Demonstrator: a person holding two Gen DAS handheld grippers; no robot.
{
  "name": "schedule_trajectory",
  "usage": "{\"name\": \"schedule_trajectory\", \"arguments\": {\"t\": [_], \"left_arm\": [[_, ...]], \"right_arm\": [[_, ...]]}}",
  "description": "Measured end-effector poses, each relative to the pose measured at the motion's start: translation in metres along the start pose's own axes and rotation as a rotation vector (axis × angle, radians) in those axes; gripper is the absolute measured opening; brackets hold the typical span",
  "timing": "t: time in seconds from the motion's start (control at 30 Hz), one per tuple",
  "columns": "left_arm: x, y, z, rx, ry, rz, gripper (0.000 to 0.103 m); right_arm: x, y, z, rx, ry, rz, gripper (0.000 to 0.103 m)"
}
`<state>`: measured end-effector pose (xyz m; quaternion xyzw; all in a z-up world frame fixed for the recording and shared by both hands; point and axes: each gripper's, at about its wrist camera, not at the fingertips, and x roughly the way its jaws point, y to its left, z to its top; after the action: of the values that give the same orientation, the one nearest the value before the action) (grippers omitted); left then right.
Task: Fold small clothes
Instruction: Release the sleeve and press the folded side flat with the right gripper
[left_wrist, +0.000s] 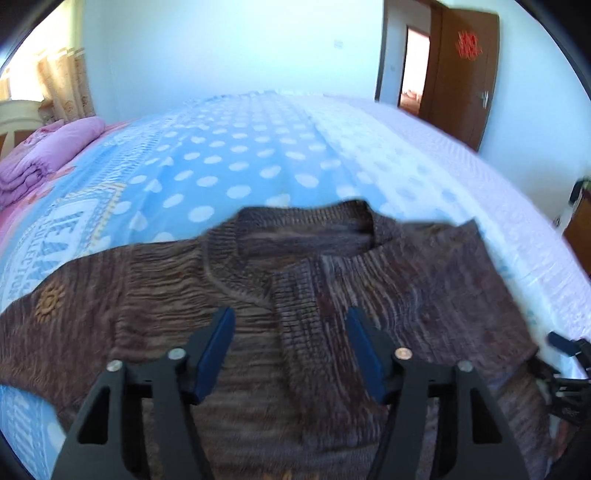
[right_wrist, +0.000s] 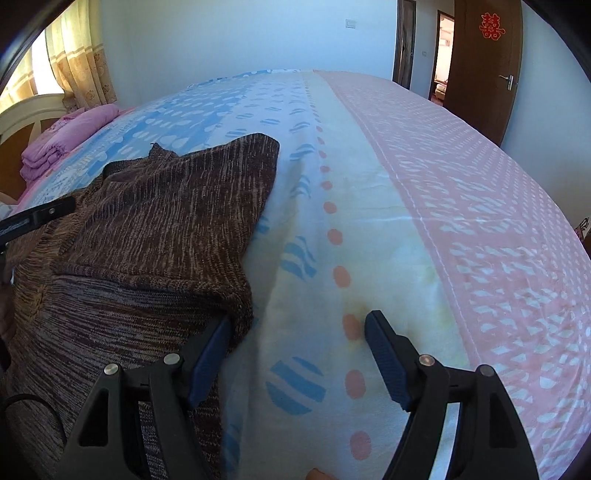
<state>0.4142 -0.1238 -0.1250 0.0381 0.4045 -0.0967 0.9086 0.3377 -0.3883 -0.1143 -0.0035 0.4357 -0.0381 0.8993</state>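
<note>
A brown knitted sweater (left_wrist: 295, 295) lies on the bed, collar away from me, its right sleeve folded over the body. My left gripper (left_wrist: 291, 325) is open and empty, hovering over the sweater's chest below the collar. In the right wrist view the sweater (right_wrist: 155, 229) fills the left side, with the folded sleeve on top. My right gripper (right_wrist: 299, 328) is open and empty at the sweater's right edge; its left finger (right_wrist: 210, 350) touches the fabric and its right finger is over bare sheet. The left gripper's finger (right_wrist: 37, 218) shows at the far left there.
The bed sheet (right_wrist: 369, 221) is patterned blue with dots, pale yellow and pink. A folded pink quilt (left_wrist: 44, 155) sits at the bed's far left near a curtain. A brown door (right_wrist: 484, 66) stands open at the back right. The right gripper (left_wrist: 569, 354) shows at the right edge.
</note>
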Motion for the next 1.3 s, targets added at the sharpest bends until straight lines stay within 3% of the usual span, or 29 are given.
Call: {"name": "schedule_trajectory", "arguments": {"t": [0.03,0.1,0.23,0.3,0.37,0.43,0.5,0.6,0.7,0.93,1.0,1.07,1.1,1.2,1.3], "left_arm": [[0.012,-0.005,0.000,0.021,0.025,0.079,0.065],[0.019,-0.005,-0.004,0.037,0.044,0.146,0.066],[0.009,-0.006,-0.011,0.055,0.024,0.174,0.065],[0.003,-0.002,-0.008,0.029,-0.001,0.109,0.055],[-0.001,0.001,0.001,0.002,-0.030,0.027,0.054],[0.006,-0.003,0.009,0.014,-0.012,-0.009,0.050],[0.023,-0.006,0.011,0.019,0.057,-0.043,0.021],[0.025,-0.004,0.010,-0.009,0.041,-0.054,0.009],[0.020,-0.001,0.002,-0.006,0.031,0.010,0.008],[0.009,0.003,-0.002,-0.004,0.014,0.060,0.013],[-0.002,0.005,0.000,0.002,0.005,0.050,0.030],[-0.019,0.004,-0.003,0.012,-0.047,0.065,0.058],[-0.030,0.003,-0.007,0.026,-0.081,0.087,0.064],[-0.038,-0.003,-0.019,0.062,-0.081,0.081,0.068],[-0.030,-0.008,-0.029,0.093,-0.024,0.093,0.068]], "right_arm": [[-0.001,0.000,0.000,0.000,0.001,-0.005,0.074],[-0.002,0.000,-0.003,-0.001,0.004,-0.021,0.074],[-0.005,-0.001,-0.006,-0.003,-0.004,-0.028,0.074],[-0.005,-0.001,-0.006,0.004,-0.008,-0.032,0.075],[-0.006,0.002,-0.007,-0.002,-0.017,-0.043,0.075],[-0.006,0.002,-0.008,0.000,-0.021,-0.044,0.075],[-0.006,0.001,-0.008,0.005,-0.024,-0.038,0.075],[-0.006,0.000,-0.007,0.005,-0.025,-0.036,0.075],[-0.006,0.000,-0.007,0.007,-0.025,-0.033,0.075],[-0.007,0.000,-0.007,0.011,-0.031,-0.025,0.076],[-0.013,-0.004,-0.007,0.025,-0.049,-0.019,0.076],[-0.026,-0.004,-0.005,0.023,-0.098,-0.045,0.076],[-0.036,-0.001,-0.002,0.016,-0.142,-0.034,0.076],[-0.050,0.016,0.012,-0.015,-0.217,0.089,0.076],[-0.036,0.039,0.025,-0.056,-0.181,0.219,0.076]]}}
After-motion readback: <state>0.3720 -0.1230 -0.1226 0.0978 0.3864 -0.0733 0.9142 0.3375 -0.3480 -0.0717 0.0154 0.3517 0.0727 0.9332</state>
